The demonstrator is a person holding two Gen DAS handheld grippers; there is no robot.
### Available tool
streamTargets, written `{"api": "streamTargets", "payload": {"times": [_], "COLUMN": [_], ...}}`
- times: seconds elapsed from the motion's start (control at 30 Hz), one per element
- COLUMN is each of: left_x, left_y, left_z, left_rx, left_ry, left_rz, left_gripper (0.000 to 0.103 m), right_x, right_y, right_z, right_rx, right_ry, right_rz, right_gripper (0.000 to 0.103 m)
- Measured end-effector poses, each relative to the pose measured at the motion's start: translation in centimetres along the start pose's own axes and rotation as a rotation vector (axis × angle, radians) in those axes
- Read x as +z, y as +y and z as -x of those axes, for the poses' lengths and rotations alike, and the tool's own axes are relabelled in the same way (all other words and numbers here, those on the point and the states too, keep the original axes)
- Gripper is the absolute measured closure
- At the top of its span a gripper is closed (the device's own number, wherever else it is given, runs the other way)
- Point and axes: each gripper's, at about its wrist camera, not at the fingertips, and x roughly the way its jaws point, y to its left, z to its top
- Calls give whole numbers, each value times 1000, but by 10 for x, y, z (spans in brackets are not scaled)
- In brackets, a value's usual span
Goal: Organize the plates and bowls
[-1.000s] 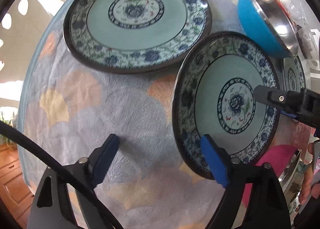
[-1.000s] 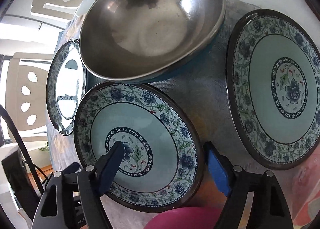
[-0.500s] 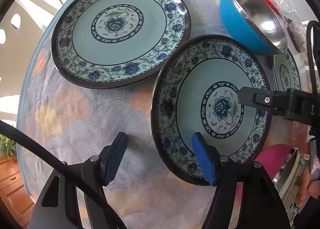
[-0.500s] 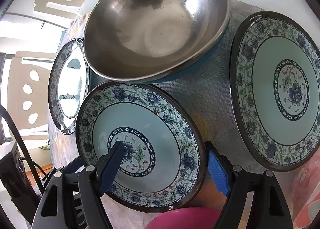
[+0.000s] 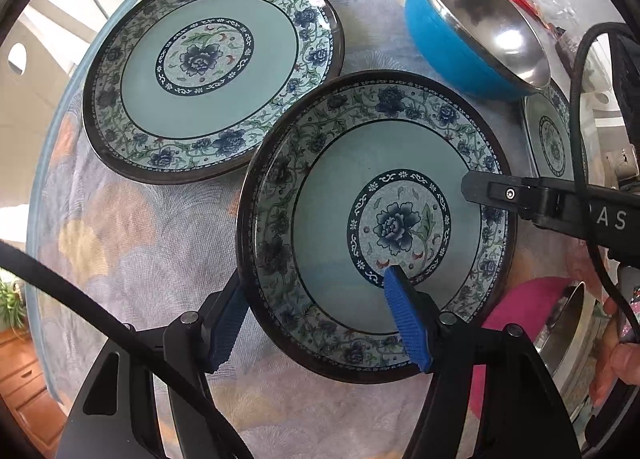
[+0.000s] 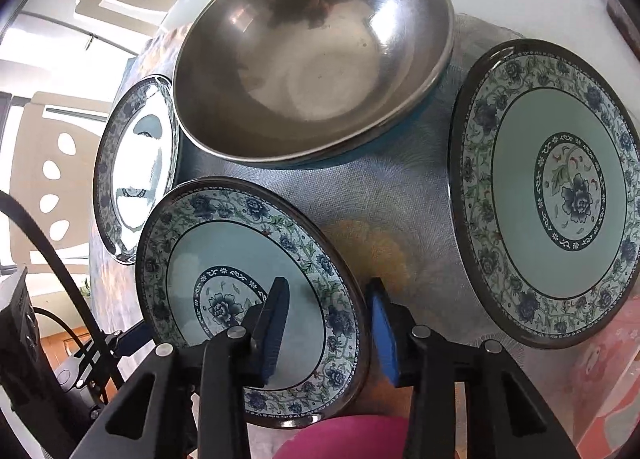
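Floral plate (image 5: 332, 227) tilted – near second plate (image 5: 212, 71), blue bowl (image 5: 452, 39).

Close wrist views (opposite sides), sharing plate (image 5: 372, 227) (image 6: 248, 299)

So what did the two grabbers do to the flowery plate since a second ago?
The left gripper slid forward until its fingers straddle the near plate's rim, one pad under the edge, one over the middle. The right gripper narrowed around the opposite rim. Both jaws are still a bit apart, so no firm grip yet. The far plate, blue bowl and tablecloth stayed put.
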Motion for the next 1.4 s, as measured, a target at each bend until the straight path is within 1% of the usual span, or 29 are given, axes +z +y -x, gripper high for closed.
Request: {"api": "streamTargets", "payload": {"times": [0.1,0.17,0.23,0.43,0.6,0.83,0.87,1.17,1.2,1.4], "left_x": [-2,0,1,0,2,3,4,-12,-14,-24], "left_y": [7,20,32,54,55,67,64,78,78,100], "left_z": [4,6,5,11,31,66,65,89,84,97], "left_rx": [-15,-16,-24,-12,-25,-41,-38,-33,-27,-21], "left_ry": [-2,6,9,2,-22,-56,-63,-108,-109,-126], "left_rz": [27,50,71,94,107,109,107,87,84,58], "left_gripper": [38,38,38,38,38,38,38,38,38,38], "right_x": [-2,-1,-2,-2,-4,-15,-17,-39,-42,-60], "right_y": [8,13,19,42,61,71,74,105,105,123], "right_z": [-3,-1,1,3,7,23,25,41,44,46], "right_rx": [15,46,58,48,51,59,64,74,76,96], "right_ry": [7,10,5,16,5,-18,-21,-54,-56,-59], "right_rz": [-3,-9,-2,35,49,72,73,100,102,116], "right_gripper": [63,63,63,63,63,63,63,63,63,62]}}
